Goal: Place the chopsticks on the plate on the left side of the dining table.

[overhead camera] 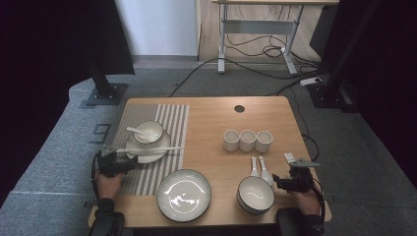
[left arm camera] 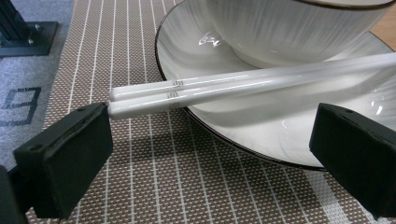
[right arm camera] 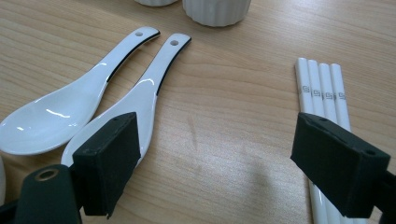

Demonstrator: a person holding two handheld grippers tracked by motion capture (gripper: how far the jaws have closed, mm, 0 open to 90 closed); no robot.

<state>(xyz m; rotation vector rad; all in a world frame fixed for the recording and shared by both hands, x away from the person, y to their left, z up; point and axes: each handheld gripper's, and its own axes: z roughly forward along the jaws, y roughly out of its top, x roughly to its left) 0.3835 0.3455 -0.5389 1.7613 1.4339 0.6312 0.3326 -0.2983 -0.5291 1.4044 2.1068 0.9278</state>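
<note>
A pair of white chopsticks [left arm camera: 243, 86] lies across the rim of a white plate [left arm camera: 275, 135] that carries a small bowl [left arm camera: 299, 28] with a spoon [overhead camera: 134, 131] in it, on the striped placemat [overhead camera: 157, 118]. My left gripper [left arm camera: 212, 135] is open; the chopsticks' near ends lie just above its left jaw, untouched. My right gripper [right arm camera: 217, 140] is open and low over bare wood, with two white spoons [right arm camera: 93, 107] to its left and several white chopsticks [right arm camera: 322, 93] to its right, nothing between the jaws. In the high view, the left gripper [overhead camera: 129, 160] sits at the placemat's left and the right gripper [overhead camera: 287, 178] near the table's right front.
A large plate [overhead camera: 183, 194] sits at the front centre and a deeper bowl [overhead camera: 255, 194] to its right. Three white cups [overhead camera: 247, 140] stand in a row behind the spoons. A round hole [overhead camera: 239, 108] marks the table's far side. Cables run over the floor beyond.
</note>
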